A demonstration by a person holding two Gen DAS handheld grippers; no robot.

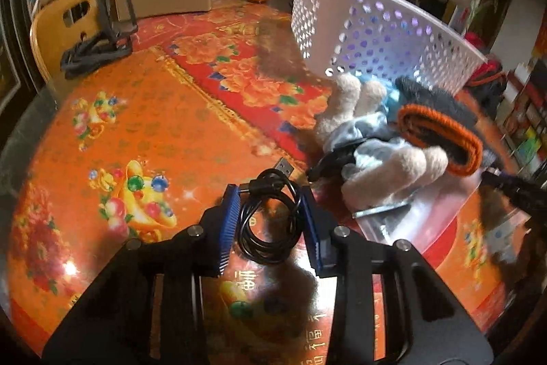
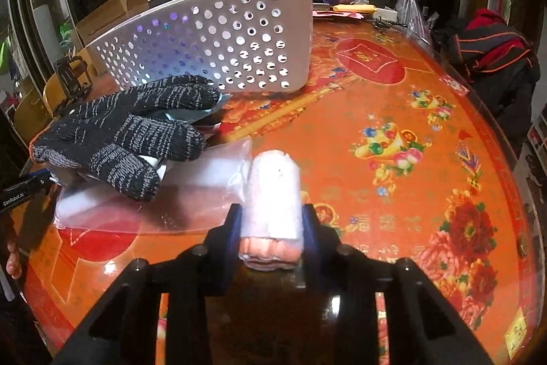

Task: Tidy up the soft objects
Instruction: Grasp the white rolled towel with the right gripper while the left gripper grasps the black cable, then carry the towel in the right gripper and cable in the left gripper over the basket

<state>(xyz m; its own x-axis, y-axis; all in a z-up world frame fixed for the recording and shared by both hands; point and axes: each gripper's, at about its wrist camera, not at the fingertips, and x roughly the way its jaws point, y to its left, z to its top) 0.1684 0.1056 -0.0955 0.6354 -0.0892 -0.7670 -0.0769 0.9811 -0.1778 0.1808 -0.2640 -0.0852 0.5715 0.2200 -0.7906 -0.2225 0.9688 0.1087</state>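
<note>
The left gripper (image 1: 268,221) is closed on a coiled black cable (image 1: 270,221) (left view only). The right gripper (image 2: 270,228) is clamped on a rolled towel (image 2: 271,211). "GenRobot.AI" is read on the other gripper. Knit glove (image 2: 116,132) lies before the perforated basket (image 2: 218,36).

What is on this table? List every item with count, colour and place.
Cable: one, black, coiled between the left gripper's pads.
Rolled towel: one, white and pink, between the right gripper's pads.
Glove: one, black-grey knit, left of the towel.
Plush toy: one, cream and blue, beside the basket.
Basket: one, white, perforated, behind.
Plastic bag: one, clear, under the glove.
Left gripper: black, blue pads.
Right gripper: black.
</note>
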